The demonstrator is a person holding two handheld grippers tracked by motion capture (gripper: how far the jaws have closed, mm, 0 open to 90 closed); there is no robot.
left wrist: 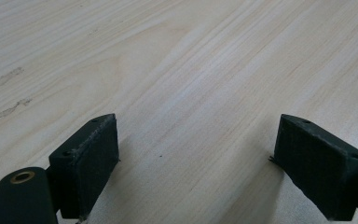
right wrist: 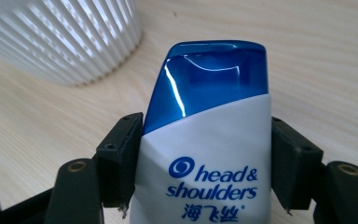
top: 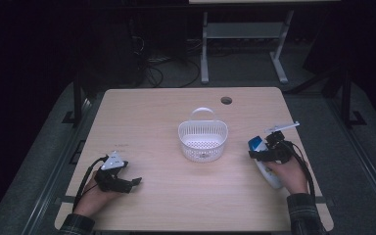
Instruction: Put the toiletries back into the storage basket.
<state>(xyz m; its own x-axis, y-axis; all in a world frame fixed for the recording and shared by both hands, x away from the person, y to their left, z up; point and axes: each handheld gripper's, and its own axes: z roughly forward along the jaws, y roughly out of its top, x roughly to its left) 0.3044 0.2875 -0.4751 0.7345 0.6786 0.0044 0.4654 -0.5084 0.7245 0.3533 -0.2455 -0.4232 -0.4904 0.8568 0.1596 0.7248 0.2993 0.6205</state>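
Clamping shampoo bottle [right wrist: 205,154], right gripper [top: 263,152] just right of white basket [top: 203,139]; left gripper [top: 127,182] gaping (on bare table [top: 156,107]).

Worktop [left wrist: 177,56]: pale wood grain, smooth, matt. Bottle [right wrist: 205,154]: white plastic, glossy blue cap. Basket [top: 203,139]: white slotted plastic. Right tool [right wrist: 205,163], left tool [left wrist: 196,163] pads: matt black, rough-edged.

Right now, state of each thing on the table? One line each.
Shampoo bottle: clamped between the right gripper's jaws, blue cap shut, cap end pointing toward the basket.
Basket: upright mid-table, nothing visible inside, handle standing at its far rim.
Right gripper: shut on the shampoo bottle, at the table's right edge.
Left gripper: jaws open, nothing between them, low over the table.
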